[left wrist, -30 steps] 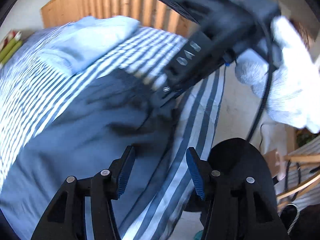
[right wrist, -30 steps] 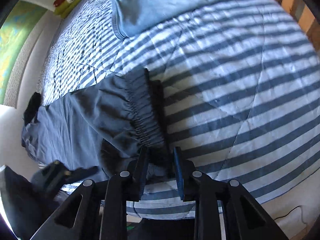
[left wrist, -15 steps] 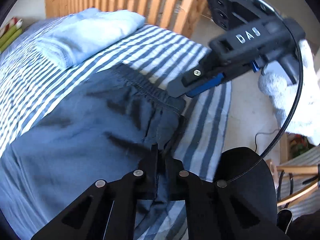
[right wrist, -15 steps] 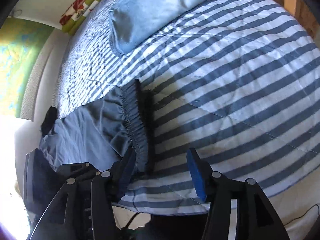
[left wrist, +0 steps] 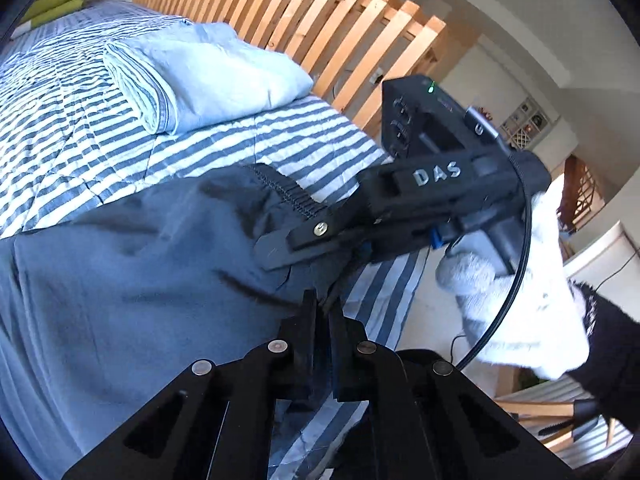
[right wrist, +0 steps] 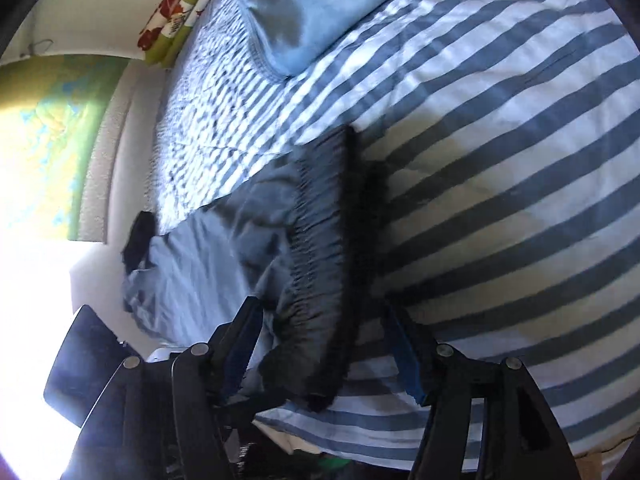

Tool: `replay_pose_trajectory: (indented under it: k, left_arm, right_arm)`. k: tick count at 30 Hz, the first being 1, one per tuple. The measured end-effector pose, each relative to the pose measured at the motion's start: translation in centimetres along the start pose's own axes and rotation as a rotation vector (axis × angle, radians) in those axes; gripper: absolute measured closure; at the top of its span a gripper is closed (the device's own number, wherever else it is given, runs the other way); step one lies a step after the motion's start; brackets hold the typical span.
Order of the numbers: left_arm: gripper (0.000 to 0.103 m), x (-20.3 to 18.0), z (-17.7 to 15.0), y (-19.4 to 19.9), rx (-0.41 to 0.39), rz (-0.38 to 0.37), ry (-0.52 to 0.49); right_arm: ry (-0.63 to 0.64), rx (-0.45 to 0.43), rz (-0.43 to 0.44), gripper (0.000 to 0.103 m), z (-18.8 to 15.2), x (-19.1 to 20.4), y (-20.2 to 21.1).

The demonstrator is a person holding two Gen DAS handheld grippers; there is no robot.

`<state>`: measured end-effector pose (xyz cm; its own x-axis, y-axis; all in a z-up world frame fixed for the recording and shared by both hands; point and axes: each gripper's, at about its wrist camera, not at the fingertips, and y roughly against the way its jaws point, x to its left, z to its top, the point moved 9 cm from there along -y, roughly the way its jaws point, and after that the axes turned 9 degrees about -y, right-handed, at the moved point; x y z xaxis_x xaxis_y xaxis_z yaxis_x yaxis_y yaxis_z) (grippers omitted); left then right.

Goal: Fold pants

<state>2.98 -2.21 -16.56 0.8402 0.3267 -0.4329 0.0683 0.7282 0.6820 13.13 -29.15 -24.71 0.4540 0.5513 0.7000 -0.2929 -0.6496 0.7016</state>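
**Dark pants gripped at the waist on a striped bed**

A pair of dark slate-blue pants (left wrist: pixel 120 280) lies spread across a blue-and-white striped bedspread (left wrist: pixel 80 128), its gathered elastic waistband (right wrist: pixel 324 240) running near the bed's edge. The cloth is thin and creased, with folds fanning out from the waist, and one black cuff (right wrist: pixel 138 236) reaches toward the far side of the bed by the wall. The left gripper (left wrist: pixel 322 304) has its jaws pressed nearly together on a pinch of the pants' fabric close to the waistband corner. The right gripper (right wrist: pixel 324 340) has just been opening; its blue-padded jaws stand apart on either side of the waistband's end, the pads not pressing on the cloth between them. Seen from the left wrist, that right gripper is held by a hand in a white knitted glove (left wrist: pixel 512 300), and pale raised letters on its black body read "DAS" (left wrist: pixel 436 174); a small green light (left wrist: pixel 431 89) glows on the box on top of it. A folded light-blue garment (left wrist: pixel 208 76) rests further up the bed, in front of a wooden slatted frame (left wrist: pixel 320 20).
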Motion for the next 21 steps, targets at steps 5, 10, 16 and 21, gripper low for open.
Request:
replay_pose_trajectory:
  k: [5,10,16,21]
  left_arm:
    - [0.072,0.1,-1.1,0.5,0.071,0.020,0.041]
    - [0.050,1.7,-3.3,7.0,0.014,0.143,-0.016]
    - [0.047,8.2,-10.0,17.9,0.011,0.384,0.087]
    - [0.047,13.5,-15.4,24.5,0.032,0.526,0.241]
  right_arm:
    - [-0.002,-0.125,-0.103,0.084,0.5,0.2,0.6]
    - [0.066,-0.295,-0.163,0.089,0.4,3.1,4.1]
    - [0.036,-0.471,-0.245,0.092,1.9,4.0,11.3]
    - [-0.066,-0.649,-0.380,0.092,6.5,-0.1,19.8]
